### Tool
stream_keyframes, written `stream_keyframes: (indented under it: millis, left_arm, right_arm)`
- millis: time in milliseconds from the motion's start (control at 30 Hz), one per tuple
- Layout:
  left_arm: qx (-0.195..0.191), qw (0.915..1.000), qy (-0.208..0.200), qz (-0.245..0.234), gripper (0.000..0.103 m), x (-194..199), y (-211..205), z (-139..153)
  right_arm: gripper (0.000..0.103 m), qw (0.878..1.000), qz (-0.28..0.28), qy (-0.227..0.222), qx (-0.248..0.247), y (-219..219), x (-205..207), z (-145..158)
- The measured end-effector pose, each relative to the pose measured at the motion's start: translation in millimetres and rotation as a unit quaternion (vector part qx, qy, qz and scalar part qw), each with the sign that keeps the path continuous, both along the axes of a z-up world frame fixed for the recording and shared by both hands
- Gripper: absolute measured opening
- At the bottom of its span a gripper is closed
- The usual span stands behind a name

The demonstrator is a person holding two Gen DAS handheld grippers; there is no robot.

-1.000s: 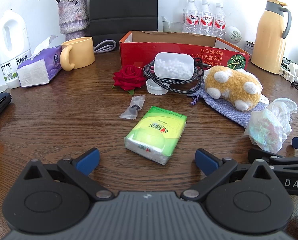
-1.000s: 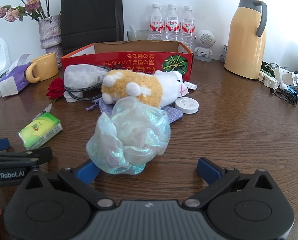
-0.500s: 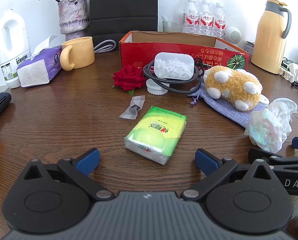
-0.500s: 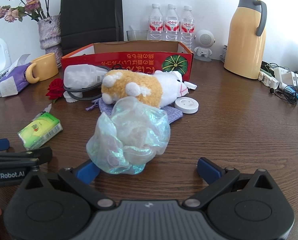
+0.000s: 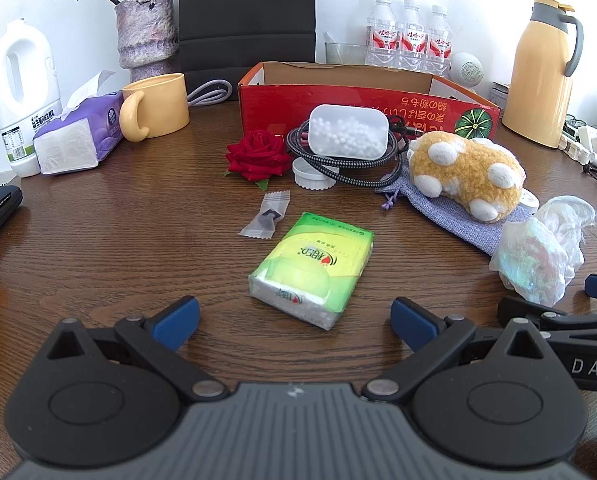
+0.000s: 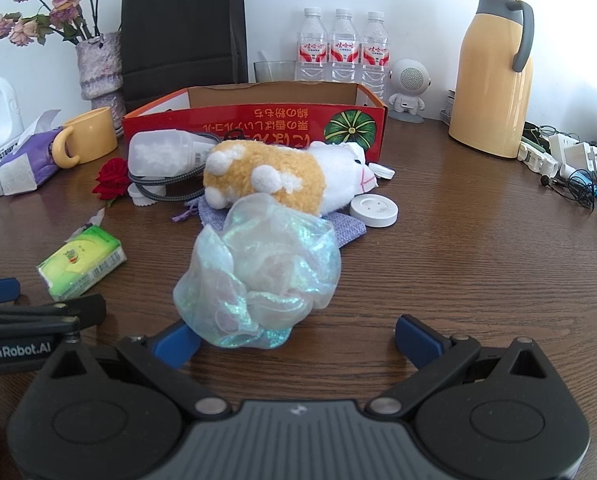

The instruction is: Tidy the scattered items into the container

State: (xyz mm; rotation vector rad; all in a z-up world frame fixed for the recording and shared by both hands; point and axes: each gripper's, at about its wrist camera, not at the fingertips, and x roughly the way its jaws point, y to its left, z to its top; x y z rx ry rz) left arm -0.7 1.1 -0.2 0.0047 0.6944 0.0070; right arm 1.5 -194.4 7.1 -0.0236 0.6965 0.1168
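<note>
The red cardboard box [image 5: 362, 100] [image 6: 258, 124] stands at the back of the wooden table. In front of it lie a red rose [image 5: 257, 155], a clear tub of white beads [image 5: 348, 132] on a black cable, a plush toy [image 5: 464, 170] [image 6: 274, 176] on a purple pouch, a small wrapper [image 5: 264, 220], a green tissue pack [image 5: 312, 268] [image 6: 80, 266] and an iridescent scrunchie [image 5: 538, 256] [image 6: 258, 280]. My left gripper [image 5: 294, 318] is open, just short of the tissue pack. My right gripper [image 6: 296, 340] is open, with the scrunchie against its left fingertip.
A yellow mug [image 5: 156, 106], purple tissue box [image 5: 76, 136], white jug [image 5: 20, 92] and vase [image 5: 146, 34] stand back left. Water bottles [image 6: 342, 46], a yellow thermos [image 6: 494, 76], a white round disc [image 6: 373, 210] and chargers [image 6: 566, 160] sit to the right.
</note>
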Motion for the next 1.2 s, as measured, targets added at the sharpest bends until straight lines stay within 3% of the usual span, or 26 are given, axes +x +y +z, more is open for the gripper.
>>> stream_keyframes:
  millis: [267, 400, 467, 533, 600, 667, 767, 933, 1000, 1033, 1200]
  left_arm:
    - [-0.006, 0.9997, -0.018, -0.013, 0.103, -11.8, 16.1, 18.6]
    - [-0.015, 0.9991, -0.021, -0.033, 0.103, 7.0, 30.3, 27.0]
    - [-0.022, 0.9979, -0.025, -0.056, 0.088, 14.7, 31.6, 29.4]
    - [-0.010, 0.9962, -0.039, -0.077, 0.080, 16.7, 25.8, 31.2]
    - [0.006, 0.9946, -0.042, -0.095, 0.075, 18.6, 17.5, 28.2]
    - [0.014, 0.9941, -0.033, -0.102, 0.059, 22.0, 12.5, 24.2]
    - [0.008, 0.9933, -0.025, -0.112, 0.052, 24.4, 11.2, 21.0]
    - [-0.008, 0.9940, -0.015, -0.108, 0.056, 26.9, 15.5, 19.3]
    - [-0.010, 0.9947, -0.009, -0.102, 0.069, 29.8, 17.6, 18.4]
    - [-0.013, 0.9944, 0.002, -0.105, 0.084, 32.1, 18.2, 16.6]
    - [0.007, 0.9914, -0.003, -0.130, 0.078, 27.5, 9.3, 15.4]
  right_arm:
    - [0.103, 0.999, 0.023, -0.007, 0.039, -8.8, -8.5, 12.0]
    - [0.101, 0.998, 0.036, -0.034, 0.040, -8.4, -6.2, 27.7]
    - [0.094, 0.998, 0.041, -0.035, 0.033, -5.2, 1.7, 31.1]
    - [0.082, 0.998, 0.048, -0.027, 0.022, -0.7, 9.7, 30.1]
    - [0.077, 0.998, 0.053, -0.019, 0.016, 2.3, 14.6, 26.8]
    - [0.065, 0.998, 0.061, -0.009, 0.019, 3.2, 16.5, 22.8]
    - [0.053, 0.997, 0.067, -0.002, 0.033, 0.3, 17.3, 18.8]
    - [0.051, 0.997, 0.072, 0.010, 0.039, -2.9, 18.9, 16.0]
    - [0.051, 0.996, 0.073, 0.016, 0.048, -5.7, 19.8, 14.6]
    - [0.051, 0.996, 0.075, 0.018, 0.050, -6.2, 19.9, 14.0]
    - [0.047, 0.996, 0.087, 0.006, 0.030, 1.7, 14.8, 15.7]
